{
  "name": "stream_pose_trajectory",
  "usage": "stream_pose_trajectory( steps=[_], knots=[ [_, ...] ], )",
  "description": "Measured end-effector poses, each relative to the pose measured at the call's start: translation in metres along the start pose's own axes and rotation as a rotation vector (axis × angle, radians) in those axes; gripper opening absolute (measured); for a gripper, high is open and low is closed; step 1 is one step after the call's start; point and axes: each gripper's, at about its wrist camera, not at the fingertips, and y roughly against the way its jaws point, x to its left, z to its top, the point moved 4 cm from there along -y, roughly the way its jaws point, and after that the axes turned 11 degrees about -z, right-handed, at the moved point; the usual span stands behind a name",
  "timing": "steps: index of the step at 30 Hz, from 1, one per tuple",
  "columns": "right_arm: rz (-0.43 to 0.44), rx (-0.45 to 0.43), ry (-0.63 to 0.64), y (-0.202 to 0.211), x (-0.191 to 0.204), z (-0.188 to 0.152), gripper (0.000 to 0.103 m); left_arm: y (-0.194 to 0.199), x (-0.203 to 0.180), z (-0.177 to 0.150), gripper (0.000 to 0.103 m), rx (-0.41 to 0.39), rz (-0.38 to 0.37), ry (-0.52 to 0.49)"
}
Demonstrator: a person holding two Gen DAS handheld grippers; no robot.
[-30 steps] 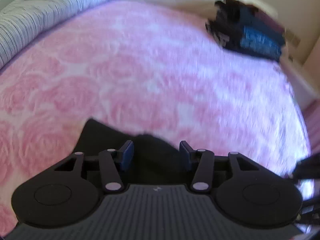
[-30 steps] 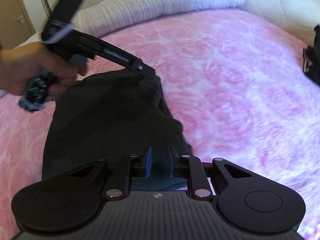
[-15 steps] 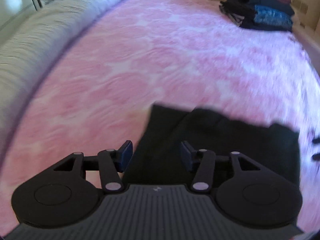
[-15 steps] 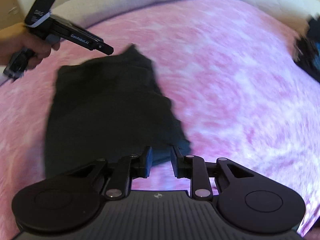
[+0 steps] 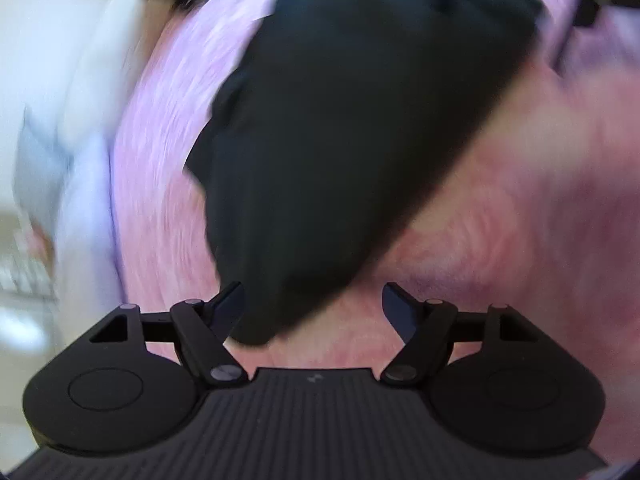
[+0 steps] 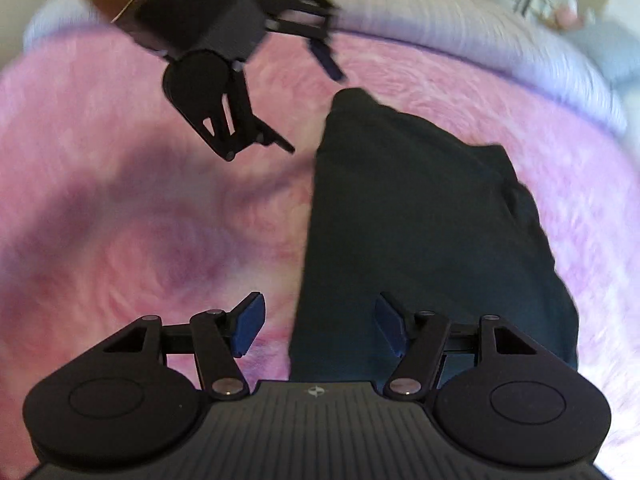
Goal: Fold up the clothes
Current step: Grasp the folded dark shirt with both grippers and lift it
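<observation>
A dark garment (image 6: 420, 240) is lying flat on a pink rose-patterned bedspread (image 6: 120, 240), already folded into a long narrow panel, judging by its straight left edge. The right gripper (image 6: 316, 324) is hovering over the garment's near end, its jaws opening, blue pads (image 6: 250, 320) spread and pressing on nothing; the cloth lies below the gap rather than in it. The left gripper (image 6: 308, 104) is hanging above the bedspread just left of the garment's far corner, jaws likewise opening and empty. Both seem to be letting go so the fold stays put. A pale striped pillow (image 6: 460, 24) is lying along the far edge.
</observation>
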Motion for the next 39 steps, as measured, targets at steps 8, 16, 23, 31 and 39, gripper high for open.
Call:
stream_pose_trajectory(
  steps=[8,16,23,31,39],
  knots=[
    [-0.355,-0.033,0.223,-0.036,0.039,-0.018,0.048,-0.043,0.014,0.007,0.056,-0.023,0.148,-0.071],
    [-0.336,-0.065,0.204,0.012,-0.007,-0.021,0.02,-0.005,0.018,0.036,0.015,-0.063,0.044,-0.023],
    [-0.367,0.003,0.31,0.063,-0.04,-0.091,0.022,0.051,-0.047,0.103,0.019,-0.109,0.006,0.094],
    [-0.506,0.007,0.382,0.015,0.003,-0.148,0.054,0.026,-0.084,0.105,0.044,-0.008,0.123,0.149],
    [-0.582,-0.034,0.373,-0.011,-0.007,-0.13,0.052,0.006,-0.066,0.101,0.03,-0.026,0.098,0.113]
  ],
)
